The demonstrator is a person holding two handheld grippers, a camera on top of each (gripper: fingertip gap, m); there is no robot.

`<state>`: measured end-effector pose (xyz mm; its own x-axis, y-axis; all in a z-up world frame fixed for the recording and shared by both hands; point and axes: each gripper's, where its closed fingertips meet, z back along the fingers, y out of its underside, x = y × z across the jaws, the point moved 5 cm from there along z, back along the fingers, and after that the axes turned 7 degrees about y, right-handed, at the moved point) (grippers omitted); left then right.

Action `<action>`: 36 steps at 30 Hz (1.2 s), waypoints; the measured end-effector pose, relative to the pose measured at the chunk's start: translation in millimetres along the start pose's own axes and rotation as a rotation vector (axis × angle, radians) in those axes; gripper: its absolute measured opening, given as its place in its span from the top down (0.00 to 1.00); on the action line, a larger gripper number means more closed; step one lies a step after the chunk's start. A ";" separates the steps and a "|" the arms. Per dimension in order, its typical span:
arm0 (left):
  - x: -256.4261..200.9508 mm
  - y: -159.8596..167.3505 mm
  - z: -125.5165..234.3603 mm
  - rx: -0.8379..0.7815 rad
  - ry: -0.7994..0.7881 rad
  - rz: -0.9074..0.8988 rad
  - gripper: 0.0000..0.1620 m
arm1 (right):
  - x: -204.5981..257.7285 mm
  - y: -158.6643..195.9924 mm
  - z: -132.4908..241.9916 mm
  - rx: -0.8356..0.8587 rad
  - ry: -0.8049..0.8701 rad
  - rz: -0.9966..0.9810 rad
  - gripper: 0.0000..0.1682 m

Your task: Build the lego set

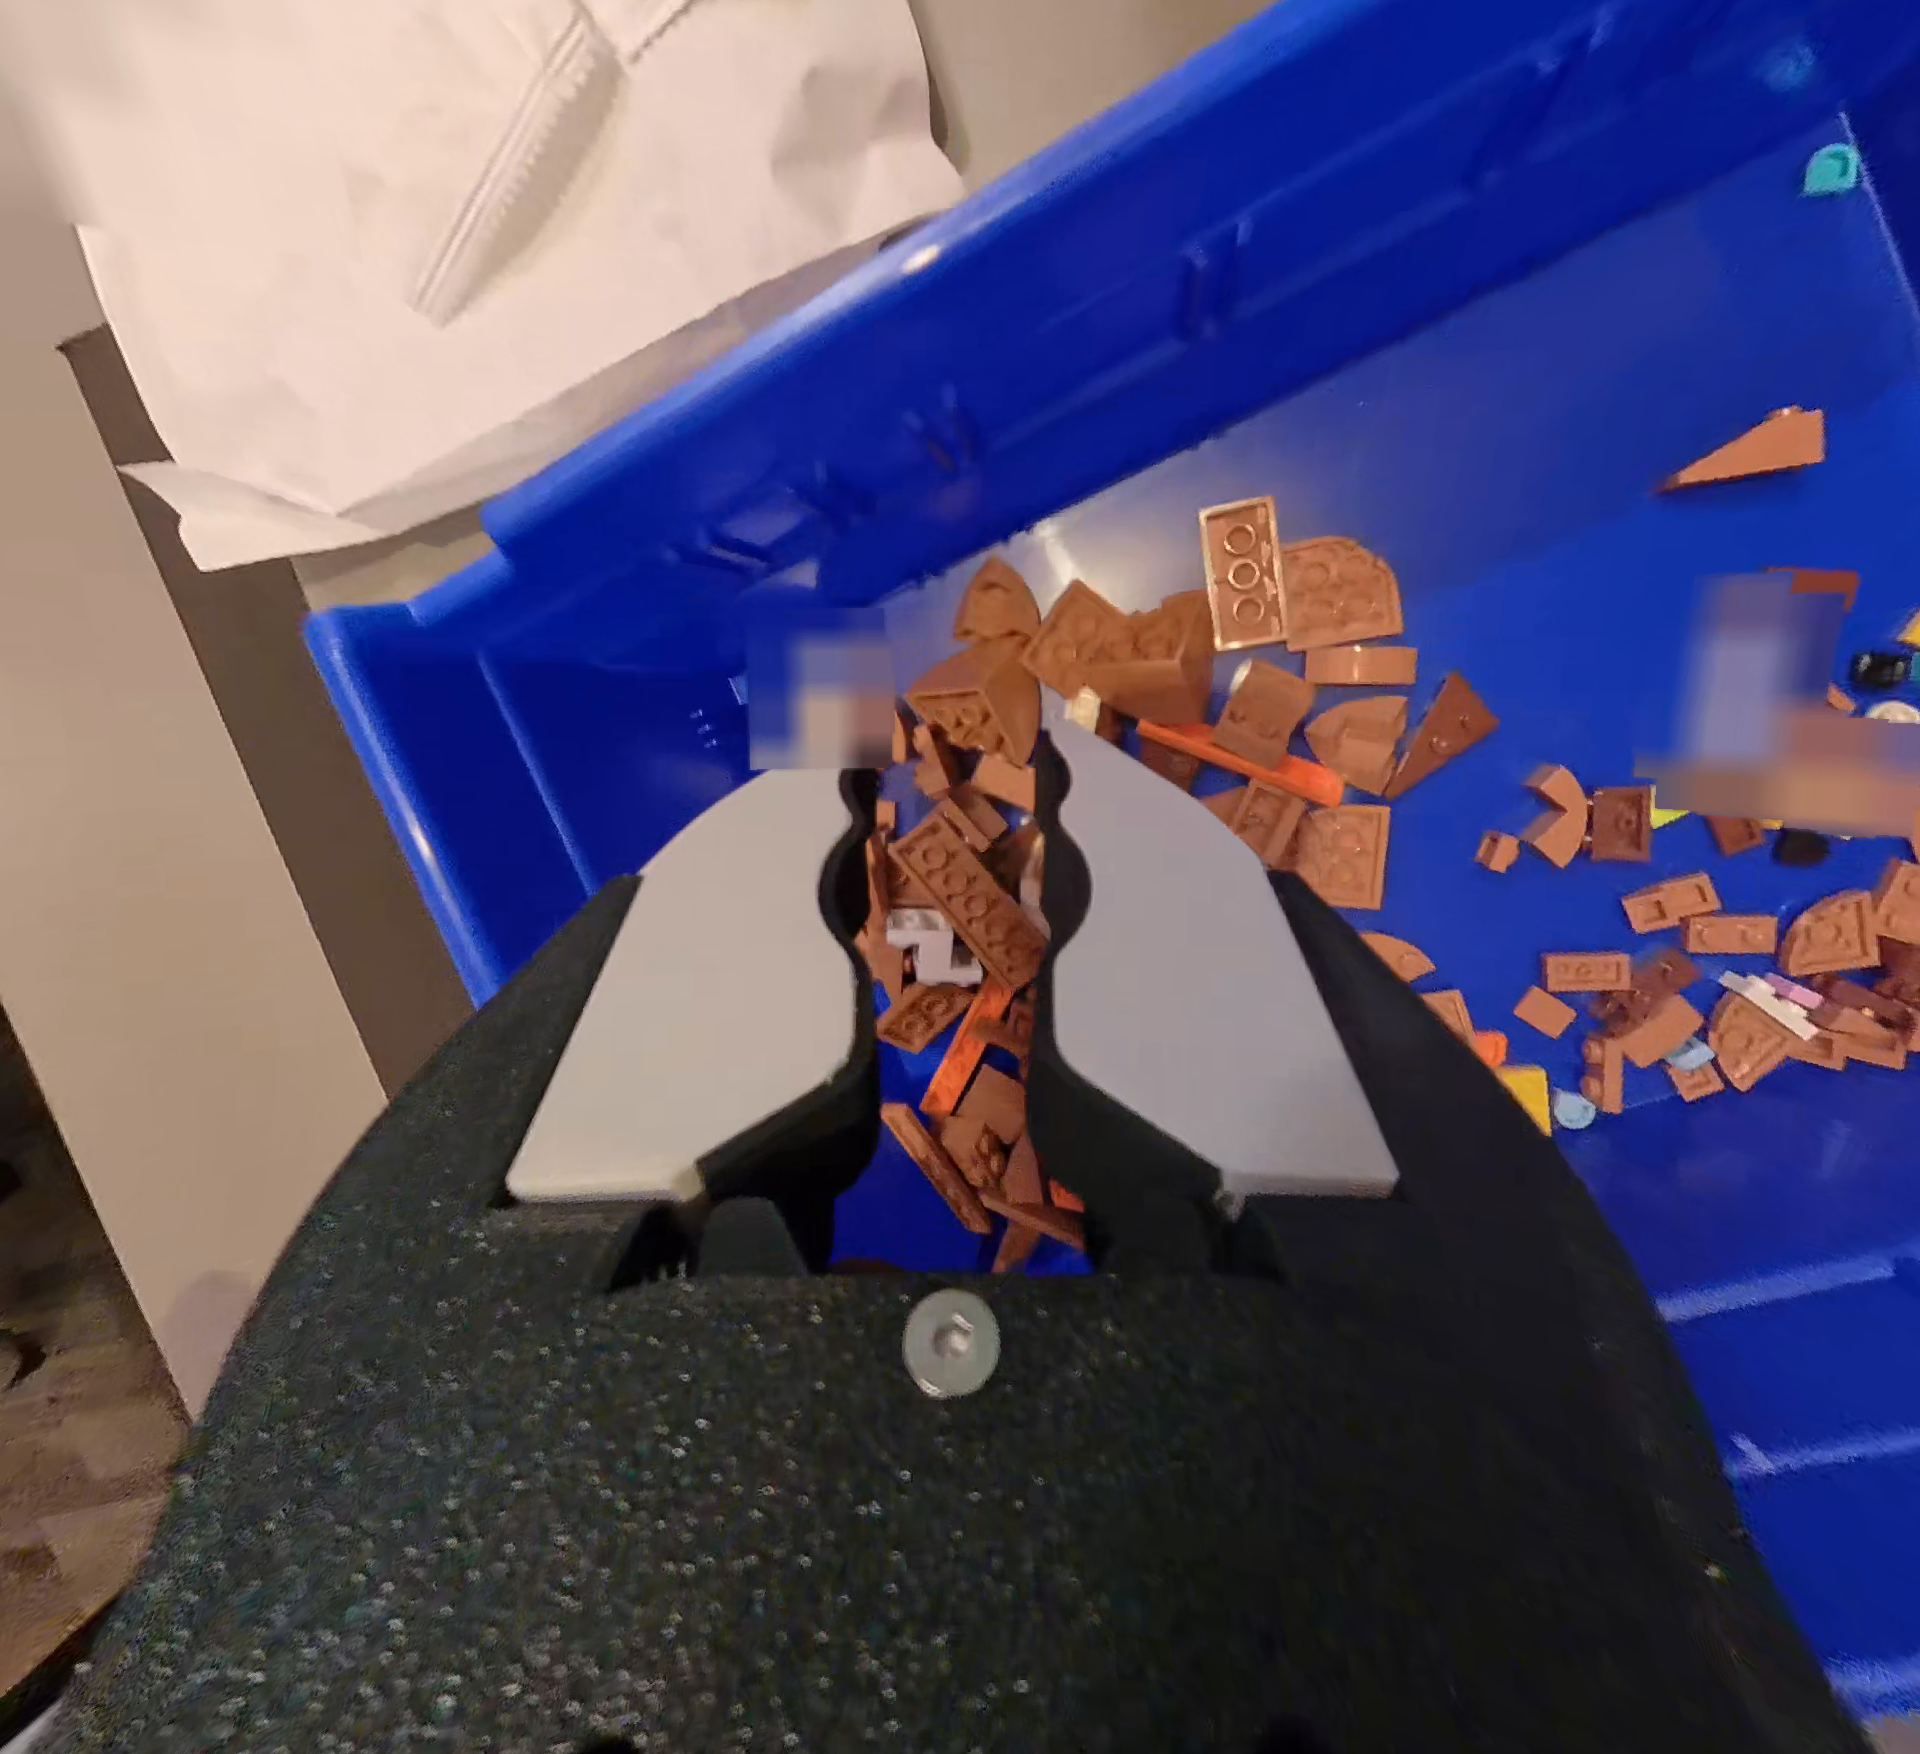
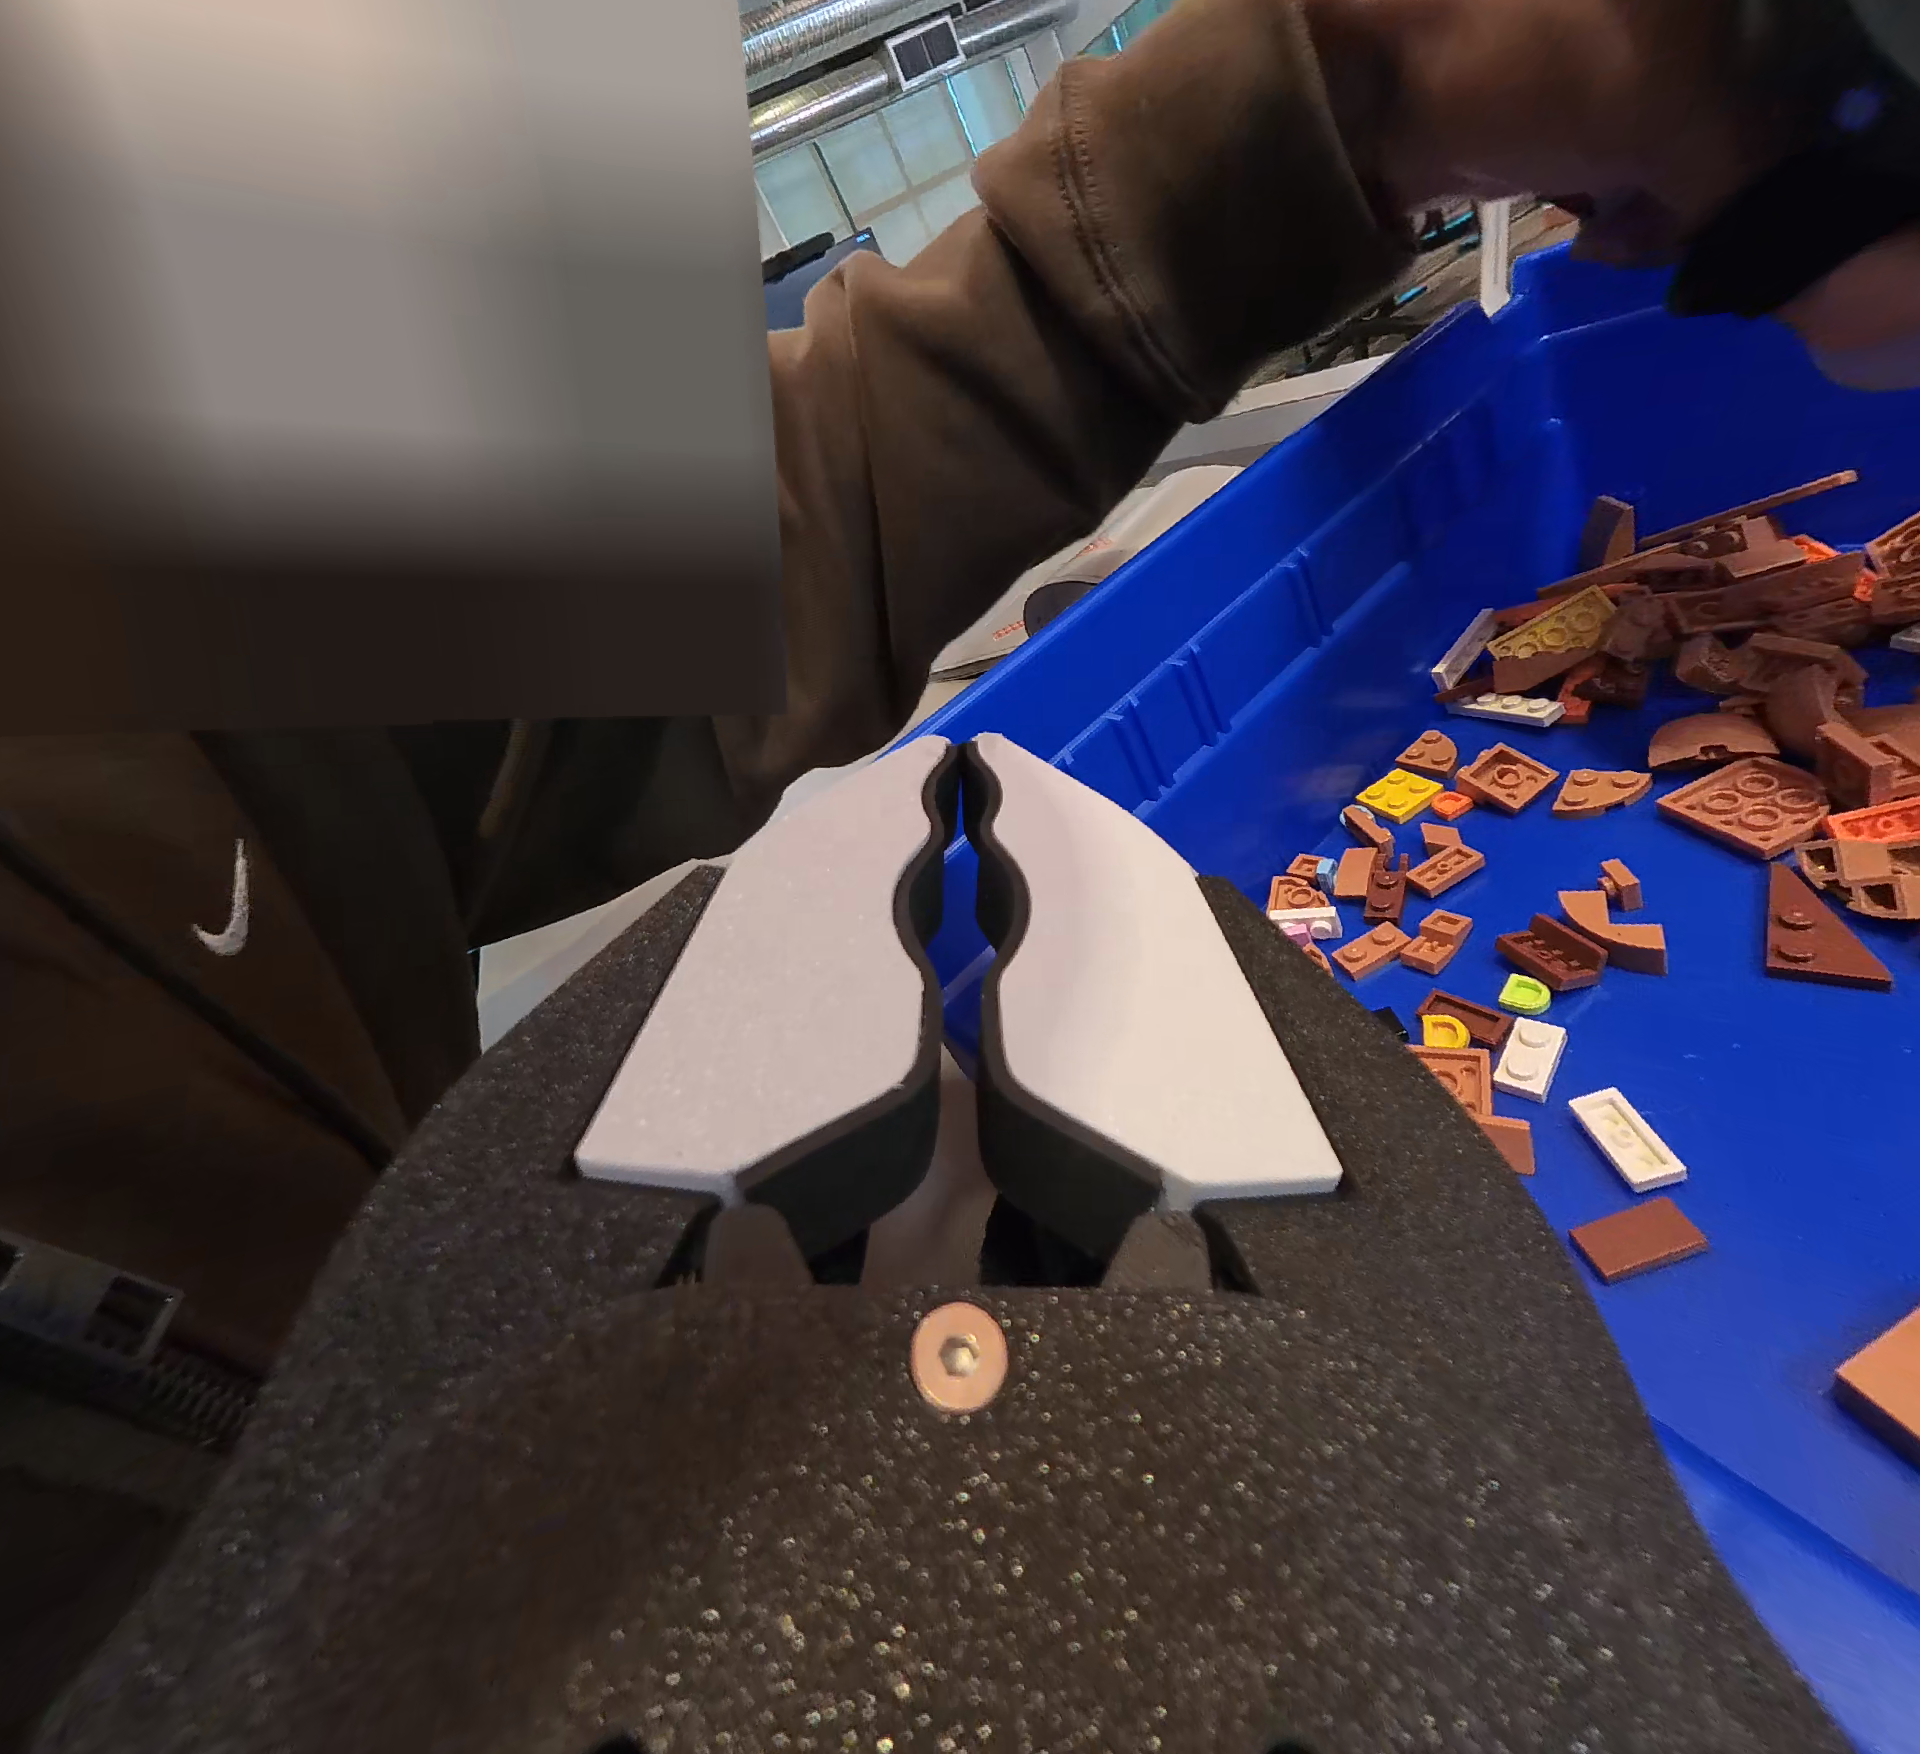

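A blue plastic bin (image 1: 1247, 302) holds loose lego pieces, mostly brown plates and curved bits (image 1: 1143, 655). My left gripper (image 1: 954, 759) is open and hangs low over the pile near the bin's corner. A long brown studded plate (image 1: 966, 894) and a small grey piece (image 1: 925, 941) show in the gap between its fingers; I cannot tell if they touch. My right gripper (image 2: 961, 750) is shut and empty, at the near rim of the bin (image 2: 1299, 613). The brown pile (image 2: 1766, 655) lies to its right.
A white paper bag (image 1: 416, 146) lies on the table beyond the bin. Small yellow (image 2: 1397, 790), white (image 2: 1626, 1138) and brown pieces are scattered over the bin floor. A person's brown sleeve (image 2: 1039, 302) and hand (image 2: 1507, 42) reach across over the bin's far side.
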<state>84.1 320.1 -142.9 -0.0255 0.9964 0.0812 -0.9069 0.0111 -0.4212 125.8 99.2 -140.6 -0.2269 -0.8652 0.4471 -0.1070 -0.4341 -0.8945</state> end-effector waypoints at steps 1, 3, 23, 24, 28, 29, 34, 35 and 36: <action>-1.8 2.5 1.9 0.007 0.011 0.005 0.82 | 0.1 0.1 0.0 0.000 0.000 0.000 1.00; -7.6 9.4 3.6 0.046 0.037 -0.010 0.82 | 0.3 0.0 0.0 0.000 -0.001 0.001 1.00; -29.8 18.3 -21.1 0.176 0.153 -0.163 0.93 | 0.2 -0.4 0.2 -0.004 0.000 -0.002 1.00; -25.2 12.7 -18.6 0.135 0.128 -0.141 0.93 | 0.2 -0.3 0.1 -0.003 0.000 -0.002 1.00; -13.2 7.0 -15.3 0.084 0.066 -0.060 0.89 | 0.1 -0.5 0.2 -0.004 0.000 -0.002 1.00; -12.4 10.1 -14.5 0.101 0.064 -0.047 0.85 | 0.1 -0.5 0.3 -0.004 0.000 -0.002 1.00; -21.4 31.0 -7.5 0.230 0.108 -0.015 0.82 | 0.2 -0.7 0.5 -0.005 -0.002 -0.003 1.00; -25.1 35.7 -7.3 0.267 0.122 -0.018 0.83 | 0.3 -0.7 0.5 -0.006 -0.002 -0.003 1.00; -28.9 39.7 -8.2 0.299 0.137 -0.019 0.83 | 0.3 -0.7 0.5 -0.006 -0.002 -0.002 1.00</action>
<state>52.3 292.4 -169.3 0.0312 0.9985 -0.0448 -0.9904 0.0249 -0.1357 126.3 99.1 -139.8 -0.2243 -0.8648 0.4493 -0.1132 -0.4348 -0.8934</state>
